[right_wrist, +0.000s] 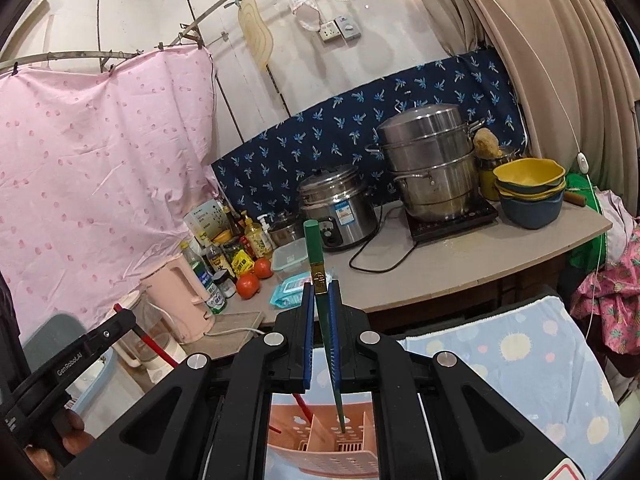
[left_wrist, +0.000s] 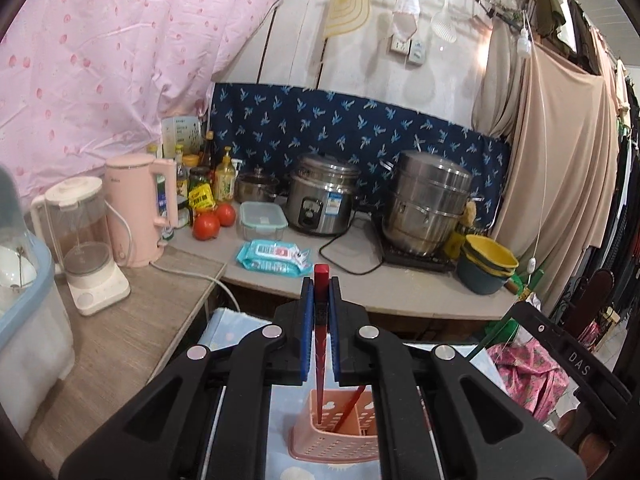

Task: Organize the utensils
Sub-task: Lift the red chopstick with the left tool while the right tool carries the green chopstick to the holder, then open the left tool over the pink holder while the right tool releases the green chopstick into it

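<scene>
A red chopstick (left_wrist: 321, 320) is held nearly upright between the blue pads of the left tool (left_wrist: 320, 280), its square top standing above the pads and its thin lower end reaching into a pink perforated plastic utensil holder (left_wrist: 334, 440). A second red stick (left_wrist: 352, 404) is seen leaning inside the same holder. A green chopstick (right_wrist: 326, 320), marked by a gold band near its top, is gripped likewise by the right tool (right_wrist: 321, 284), tilted slightly, its tip lowered into a neighbouring compartment of the divided holder, which stands on a pale blue patterned cloth (right_wrist: 520, 360).
</scene>
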The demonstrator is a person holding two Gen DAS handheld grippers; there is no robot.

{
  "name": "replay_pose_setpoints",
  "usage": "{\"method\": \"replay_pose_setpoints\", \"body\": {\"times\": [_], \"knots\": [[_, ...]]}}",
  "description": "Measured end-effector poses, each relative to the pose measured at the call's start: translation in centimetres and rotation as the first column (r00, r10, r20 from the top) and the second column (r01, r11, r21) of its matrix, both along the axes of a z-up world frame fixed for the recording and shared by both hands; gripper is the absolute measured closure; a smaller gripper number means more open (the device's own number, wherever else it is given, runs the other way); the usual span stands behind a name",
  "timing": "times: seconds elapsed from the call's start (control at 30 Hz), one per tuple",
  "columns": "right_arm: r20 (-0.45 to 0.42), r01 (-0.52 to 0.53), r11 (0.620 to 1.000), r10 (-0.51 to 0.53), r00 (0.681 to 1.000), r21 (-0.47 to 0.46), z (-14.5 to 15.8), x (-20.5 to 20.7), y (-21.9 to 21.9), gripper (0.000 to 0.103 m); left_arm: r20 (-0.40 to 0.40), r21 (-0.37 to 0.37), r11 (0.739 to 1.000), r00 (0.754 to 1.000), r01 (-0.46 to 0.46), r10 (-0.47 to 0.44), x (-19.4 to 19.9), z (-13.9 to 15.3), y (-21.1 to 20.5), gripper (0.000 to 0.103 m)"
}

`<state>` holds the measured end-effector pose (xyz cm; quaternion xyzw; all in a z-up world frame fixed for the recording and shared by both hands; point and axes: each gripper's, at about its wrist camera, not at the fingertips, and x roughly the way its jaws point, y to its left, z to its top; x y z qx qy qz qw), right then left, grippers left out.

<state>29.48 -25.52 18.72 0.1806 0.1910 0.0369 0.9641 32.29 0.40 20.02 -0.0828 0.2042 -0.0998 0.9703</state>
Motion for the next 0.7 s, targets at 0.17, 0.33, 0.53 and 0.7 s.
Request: {"method": "replay_pose_setpoints", "body": {"times": [0.17, 0.33, 0.53, 0.7], "knots": [[-0.086, -0.016, 1.000, 0.015, 0.996, -0.007, -3.6, 0.8, 0.4, 0.096, -0.053, -0.007, 1.000, 0.999, -0.002, 0.002, 0.5, -2.4, 0.3, 0.096], [-0.135, -0.012, 1.000, 0.011, 0.991, -0.003, -5.6, 0.9, 0.1, 0.096, -0.085, -0.009, 1.000, 0.996, -0.004, 0.003, 0.6, -3.7, 0.4, 0.096], [-0.152, -0.002, 1.000, 0.000, 0.988, -0.016, -6.6, 0.7, 0.1, 0.093, -0.113, -0.010, 1.000, 0.994, -0.014, 0.013, 0.4, -4.6, 0.4, 0.095], [-0.155, 0.005, 0.999, -0.010, 0.988, -0.032, -6.6, 0.3, 0.0, 0.081, -0.118, -0.013, 0.999, 0.992, -0.044, 0.042, -0.5, -5.0, 0.8, 0.067]]}}
